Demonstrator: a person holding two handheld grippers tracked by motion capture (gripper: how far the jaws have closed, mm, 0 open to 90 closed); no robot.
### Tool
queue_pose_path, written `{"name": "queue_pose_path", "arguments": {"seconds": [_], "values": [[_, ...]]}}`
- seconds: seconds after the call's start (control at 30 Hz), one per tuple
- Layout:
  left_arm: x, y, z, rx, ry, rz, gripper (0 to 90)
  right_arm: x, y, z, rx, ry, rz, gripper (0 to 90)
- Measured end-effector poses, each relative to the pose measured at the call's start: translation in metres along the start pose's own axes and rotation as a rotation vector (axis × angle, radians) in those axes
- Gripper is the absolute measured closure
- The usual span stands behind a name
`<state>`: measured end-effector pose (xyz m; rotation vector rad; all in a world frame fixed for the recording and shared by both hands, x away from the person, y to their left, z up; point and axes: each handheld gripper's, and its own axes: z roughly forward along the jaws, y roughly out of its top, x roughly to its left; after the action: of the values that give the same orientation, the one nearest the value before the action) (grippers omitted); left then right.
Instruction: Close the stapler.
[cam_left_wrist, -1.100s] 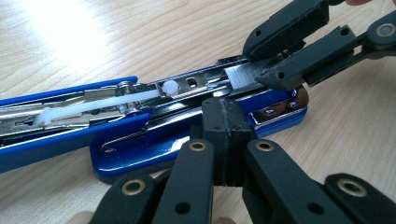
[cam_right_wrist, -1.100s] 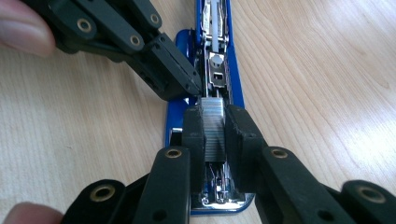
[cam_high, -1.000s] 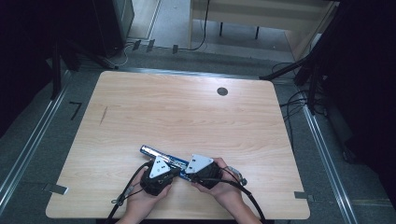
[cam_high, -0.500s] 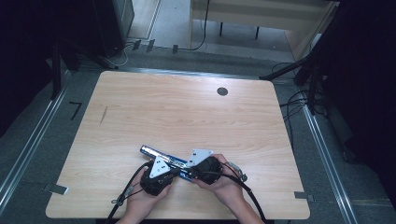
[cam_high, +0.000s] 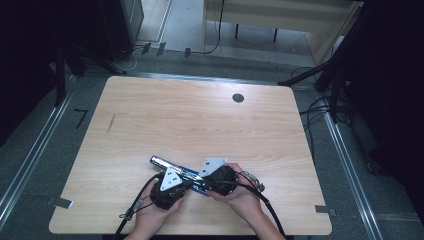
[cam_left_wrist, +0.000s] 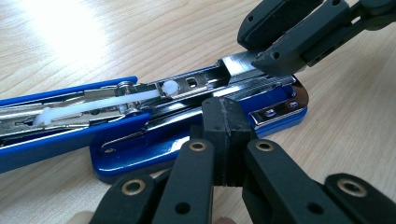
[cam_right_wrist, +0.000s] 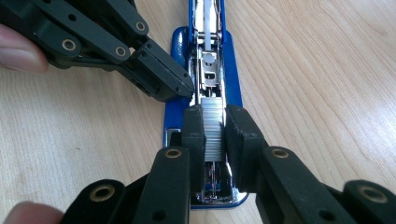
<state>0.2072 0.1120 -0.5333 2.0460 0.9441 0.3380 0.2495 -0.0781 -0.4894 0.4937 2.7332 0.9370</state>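
Blue and chrome, the opened stapler (cam_right_wrist: 205, 93) lay on the pale wooden counter (cam_high: 200, 120) near its front edge, its lid swung back flat. A silvery strip of staples (cam_right_wrist: 213, 130) sat pinched between the right tongs (cam_right_wrist: 215, 135), apparently over the metal channel. The left tongs (cam_left_wrist: 227, 126), pads pressed together, rested against the stapler's glossy base from the side.

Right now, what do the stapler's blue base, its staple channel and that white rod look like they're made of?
Blue base: glossy, likely painted metal or hard plastic. Staple channel: bright polished metal, mirror-like glints. White rod: matte, slightly translucent, probably plastic.
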Motion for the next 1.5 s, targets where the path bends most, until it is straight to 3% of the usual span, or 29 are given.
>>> {"name": "queue_pose_path", "arguments": {"seconds": [0.9, 1.07, 1.3, 1.5], "values": [[0.000, 0.000, 0.000, 0.000, -0.003, -0.001, 90.0, -0.003, -0.001, -0.003, -0.020, 0.021, 0.015, 78.0], [0.000, 0.000, 0.000, -0.001, -0.003, -0.003, 90.0, -0.004, -0.001, -0.006, -0.045, 0.026, 0.031, 79.2], [0.000, 0.000, 0.000, 0.000, -0.003, -0.003, 90.0, -0.002, -0.001, -0.001, -0.087, -0.014, 0.025, 90.0], [0.000, 0.000, 0.000, 0.001, 0.000, -0.001, 90.0, -0.004, 0.003, 0.007, -0.141, -0.003, 0.079, 90.0]]}}
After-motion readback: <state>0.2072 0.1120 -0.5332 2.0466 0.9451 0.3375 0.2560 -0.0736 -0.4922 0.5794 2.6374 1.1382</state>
